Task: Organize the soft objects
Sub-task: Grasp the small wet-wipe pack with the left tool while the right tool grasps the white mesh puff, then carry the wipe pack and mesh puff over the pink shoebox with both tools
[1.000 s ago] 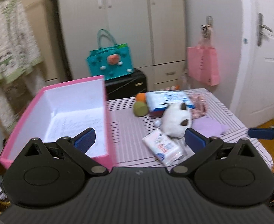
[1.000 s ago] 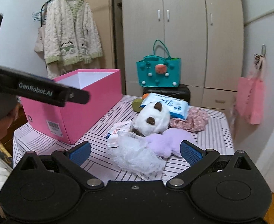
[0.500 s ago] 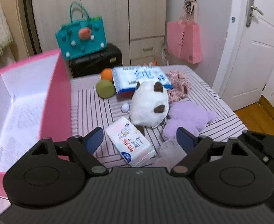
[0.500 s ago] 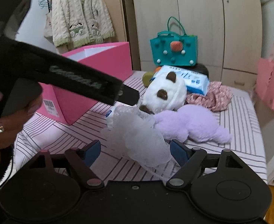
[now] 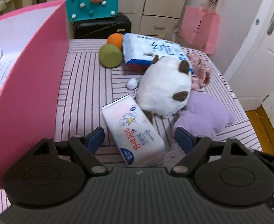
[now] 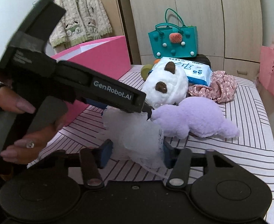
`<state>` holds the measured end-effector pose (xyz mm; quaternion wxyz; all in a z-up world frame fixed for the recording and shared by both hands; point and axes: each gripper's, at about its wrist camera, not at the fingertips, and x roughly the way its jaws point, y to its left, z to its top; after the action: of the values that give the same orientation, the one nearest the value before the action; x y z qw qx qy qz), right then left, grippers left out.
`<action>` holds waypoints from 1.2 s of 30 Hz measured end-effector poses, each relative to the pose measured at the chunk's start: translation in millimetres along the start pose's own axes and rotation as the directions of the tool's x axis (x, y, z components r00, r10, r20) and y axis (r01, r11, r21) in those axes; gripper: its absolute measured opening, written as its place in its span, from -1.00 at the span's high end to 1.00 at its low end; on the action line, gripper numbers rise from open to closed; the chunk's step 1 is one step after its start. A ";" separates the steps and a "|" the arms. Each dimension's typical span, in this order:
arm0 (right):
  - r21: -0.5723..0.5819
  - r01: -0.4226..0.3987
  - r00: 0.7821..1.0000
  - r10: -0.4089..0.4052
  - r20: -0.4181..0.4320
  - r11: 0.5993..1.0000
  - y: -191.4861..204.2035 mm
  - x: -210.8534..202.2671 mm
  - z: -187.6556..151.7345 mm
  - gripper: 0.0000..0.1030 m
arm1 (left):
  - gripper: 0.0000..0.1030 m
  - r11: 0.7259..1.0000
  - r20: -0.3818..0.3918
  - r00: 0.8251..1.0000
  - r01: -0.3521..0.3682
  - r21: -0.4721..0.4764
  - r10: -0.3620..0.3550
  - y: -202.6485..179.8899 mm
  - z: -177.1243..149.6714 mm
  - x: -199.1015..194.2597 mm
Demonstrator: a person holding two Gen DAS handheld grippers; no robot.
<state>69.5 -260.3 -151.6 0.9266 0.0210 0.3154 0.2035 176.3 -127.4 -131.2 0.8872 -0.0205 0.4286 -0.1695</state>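
Observation:
A small tissue pack (image 5: 135, 130) lies on the striped table (image 5: 84, 93), between the jaws of my left gripper (image 5: 138, 140). Its pads stand apart from the pack, so it is open. A white mesh puff (image 6: 137, 136) sits between the closing jaws of my right gripper (image 6: 137, 154). The right pad touches the mesh and the left pad is just off it. Behind lie a white plush cat (image 5: 163, 89) (image 6: 166, 89) and a purple plush (image 5: 206, 112) (image 6: 196, 119). The open pink box (image 5: 34, 74) (image 6: 99, 56) stands at the left.
A large wipes pack (image 5: 152, 50), a floral cloth (image 5: 200, 72), a green ball (image 5: 109, 56), an orange ball (image 5: 114, 39) and a small white ball (image 5: 131, 83) lie farther back. A person's hand (image 6: 24, 127) holds the left gripper's handle across the right wrist view. A teal bag (image 5: 92, 1) sits on a black case beyond the table.
The left gripper sank toward the tissue pack and its jaws narrowed. The right gripper came down onto the mesh puff and its jaws drew in around it.

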 end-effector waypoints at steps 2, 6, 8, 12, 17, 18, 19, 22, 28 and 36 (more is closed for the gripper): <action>0.003 -0.010 1.000 0.009 0.006 1.000 0.2 -1.7 -1.6 0.05 | -0.61 1.000 0.005 1.000 0.005 -0.021 -0.005 3.9 -0.6 2.0; 0.026 -0.026 1.000 0.026 0.013 0.999 -3.9 -0.3 -5.5 0.15 | -0.61 0.999 0.031 1.000 -0.001 -0.051 0.003 5.7 -1.1 2.3; 0.039 -0.030 0.999 0.029 0.019 0.999 -5.8 0.1 -6.5 0.16 | -0.40 0.999 0.045 0.999 -0.013 -0.049 0.015 5.3 -2.7 1.8; 0.045 -0.030 0.999 0.029 0.022 0.999 -6.5 0.1 -8.2 0.16 | -0.11 0.999 0.071 0.997 -0.033 -0.024 0.035 5.5 -5.7 -0.5; 0.045 -0.034 0.999 0.033 0.026 0.998 -7.2 0.0 -10.3 0.16 | -0.11 0.999 0.089 0.996 -0.025 -0.039 0.029 8.1 -8.3 -1.6; 0.048 -0.033 0.999 0.032 0.027 0.998 -7.3 -0.4 -10.6 0.16 | -0.11 0.999 0.089 0.996 -0.022 -0.047 0.026 9.1 -8.7 -1.8; 0.051 -0.030 0.999 0.029 0.028 0.998 -7.5 -0.9 -11.0 0.16 | -0.11 0.999 0.091 0.996 -0.019 -0.051 0.024 9.6 -8.9 -2.0; 0.057 -0.020 0.999 0.019 0.030 0.998 -8.0 -3.2 -12.4 0.25 | -0.01 0.999 0.104 0.994 -0.018 -0.034 0.021 8.6 -10.7 -1.0; 0.060 -0.024 0.999 0.022 0.034 0.998 -4.8 -1.4 -12.4 0.34 | 0.19 1.000 0.103 0.995 -0.012 -0.017 0.014 8.0 -12.5 -2.8; 0.039 -0.032 0.999 0.031 0.034 0.999 5.6 -10.7 -9.3 0.43 | 0.22 1.000 0.122 0.992 -0.015 0.006 0.014 6.7 -18.1 -23.8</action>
<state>54.2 -260.2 -152.0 0.9279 0.0475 0.3034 0.2114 150.6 -111.5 -126.0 0.9129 -0.0245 0.3733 -0.1630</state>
